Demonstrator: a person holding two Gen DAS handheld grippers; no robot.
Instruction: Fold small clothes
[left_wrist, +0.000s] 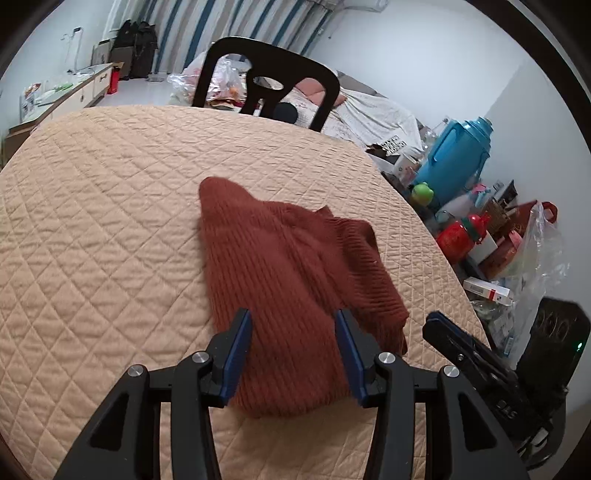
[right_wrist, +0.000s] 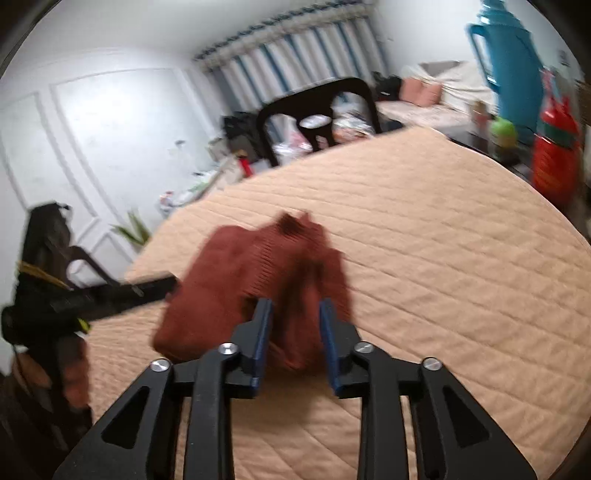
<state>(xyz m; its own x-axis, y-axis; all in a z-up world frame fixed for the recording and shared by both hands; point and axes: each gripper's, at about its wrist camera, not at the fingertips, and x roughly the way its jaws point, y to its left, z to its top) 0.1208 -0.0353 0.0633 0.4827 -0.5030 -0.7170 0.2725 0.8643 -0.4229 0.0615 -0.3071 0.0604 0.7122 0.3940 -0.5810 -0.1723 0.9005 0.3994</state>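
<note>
A small rust-red ribbed knit garment (left_wrist: 284, 266) lies bunched on the peach quilted table cover (left_wrist: 110, 221). My left gripper (left_wrist: 293, 317) is open, its blue-padded fingers held just above the garment's near part. In the right wrist view, which is motion-blurred, the same garment (right_wrist: 236, 273) lies in a heap, and my right gripper (right_wrist: 295, 306) is open with its jaws on either side of a raised fold. The right gripper also shows at the lower right of the left wrist view (left_wrist: 461, 347), and the left one at the left of the right wrist view (right_wrist: 110, 291).
A black chair (left_wrist: 273, 81) stands at the table's far edge. To the right of the table are a blue thermos jug (left_wrist: 458, 155), a red bottle (left_wrist: 461, 236), boxes and a plastic bag (left_wrist: 535, 251). A bed and striped curtains lie beyond.
</note>
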